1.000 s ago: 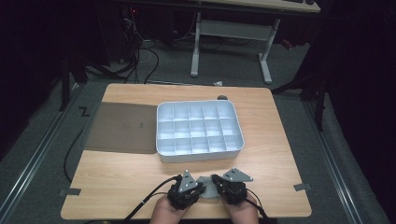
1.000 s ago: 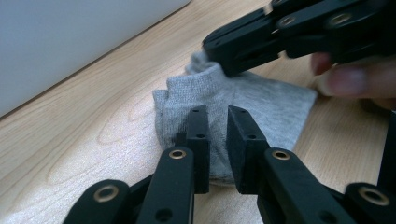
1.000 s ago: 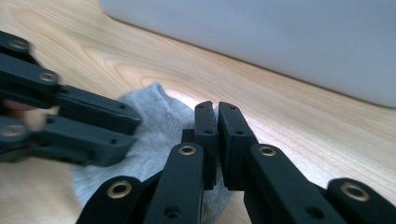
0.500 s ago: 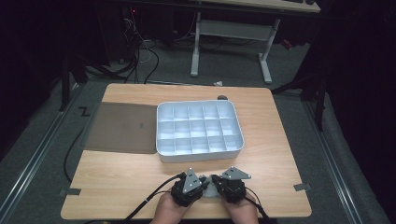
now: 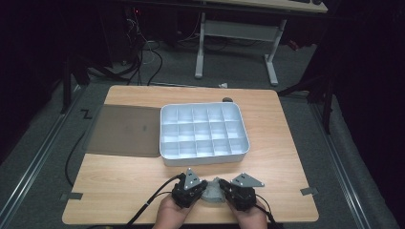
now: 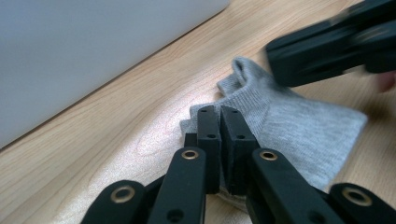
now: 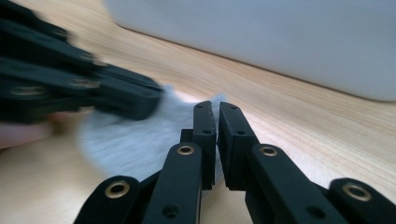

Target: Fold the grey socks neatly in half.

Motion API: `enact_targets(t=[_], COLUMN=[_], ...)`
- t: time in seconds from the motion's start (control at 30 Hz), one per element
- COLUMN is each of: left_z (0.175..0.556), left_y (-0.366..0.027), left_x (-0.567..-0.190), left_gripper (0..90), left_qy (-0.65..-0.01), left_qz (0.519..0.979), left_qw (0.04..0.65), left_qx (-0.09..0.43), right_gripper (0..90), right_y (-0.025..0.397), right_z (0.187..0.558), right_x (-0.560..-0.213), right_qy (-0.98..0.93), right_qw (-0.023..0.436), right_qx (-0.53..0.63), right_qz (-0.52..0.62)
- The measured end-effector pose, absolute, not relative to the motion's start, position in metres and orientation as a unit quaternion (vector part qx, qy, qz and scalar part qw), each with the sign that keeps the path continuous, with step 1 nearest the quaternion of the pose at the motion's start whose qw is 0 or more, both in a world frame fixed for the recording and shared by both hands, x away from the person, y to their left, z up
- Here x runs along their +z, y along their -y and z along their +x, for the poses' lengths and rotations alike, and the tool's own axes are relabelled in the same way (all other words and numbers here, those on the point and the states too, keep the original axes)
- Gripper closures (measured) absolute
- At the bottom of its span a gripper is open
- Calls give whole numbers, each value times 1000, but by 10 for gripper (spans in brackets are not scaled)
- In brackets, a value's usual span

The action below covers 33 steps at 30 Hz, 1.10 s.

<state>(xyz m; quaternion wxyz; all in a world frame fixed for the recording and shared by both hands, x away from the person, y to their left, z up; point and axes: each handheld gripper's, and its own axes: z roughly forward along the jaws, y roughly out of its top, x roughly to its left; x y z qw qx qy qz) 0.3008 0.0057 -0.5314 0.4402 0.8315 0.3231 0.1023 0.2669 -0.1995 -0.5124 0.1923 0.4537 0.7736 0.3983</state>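
Note:
A grey sock (image 5: 213, 192) lies flat on the wooden table near its front edge, between my two grippers. My left gripper (image 5: 202, 190) comes at it from the left and my right gripper (image 5: 225, 191) from the right. In the left gripper view the shut jaws of the left gripper (image 6: 219, 111) lie over the sock's (image 6: 299, 126) near corner; no cloth shows between them. The right gripper (image 7: 215, 106) is also shut, at the edge of the sock (image 7: 126, 140). Each view shows the other gripper blurred across the sock.
A white compartment tray (image 5: 205, 160) stands in the middle of the table, its wall close beyond the grippers. A dark mat (image 5: 124, 130) lies to its left. A small dark object (image 5: 227, 100) sits at the far table edge.
Both hands have shifted only slightly over the sock. The tray and mat have not moved.

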Motion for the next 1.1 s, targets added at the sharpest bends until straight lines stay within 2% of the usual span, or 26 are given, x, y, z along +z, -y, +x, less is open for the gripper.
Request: enact_targets(t=[0.13,0.23,0.4,0.5,0.67,0.73,0.77,0.8,0.83,0.87,0.9,0.93,1.0,1.1], left_z=[301,300,298,290,282,284,284,284,284,284,284,284,284,285], left_y=[-5,-5,-6,-11,-16,-17,-16,-16,-16,-16,-16,-16,-16,-17], left_x=[-531,-531,-531,-527,-530,-531,-532,-532,-532,-532,-532,-532,-532,-532], left_gripper=[867,868,863,787,793,801,808,809,809,811,812,814,818,820], left_qy=[-323,-320,-316,-300,-281,-285,-285,-285,-286,-287,-287,-286,-286,-287], left_qz=[831,832,833,834,844,841,841,841,842,841,841,842,842,842], left_qw=[441,441,442,451,445,448,448,448,448,448,448,447,447,448], left_qx=[102,105,104,105,104,99,99,99,99,98,98,97,96,92], right_gripper=[867,892,900,900,879,813,738,702,702,611,611,566,537,538], right_y=[195,193,197,197,198,198,202,205,205,212,212,214,213,210], right_z=[248,247,247,248,248,248,246,246,246,248,248,249,250,250], right_x=[-511,-527,-528,-527,-527,-526,-521,-520,-520,-521,-521,-525,-530,-532], right_qy=[-786,-800,-798,-799,-797,-793,-774,-766,-766,-749,-749,-743,-745,-743], right_qw=[182,174,179,178,173,166,167,168,168,144,144,119,103,95], right_qx=[398,372,375,372,378,382,402,406,406,416,416,417,411,415], right_qz=[437,437,436,437,439,443,460,470,470,496,496,510,515,516])
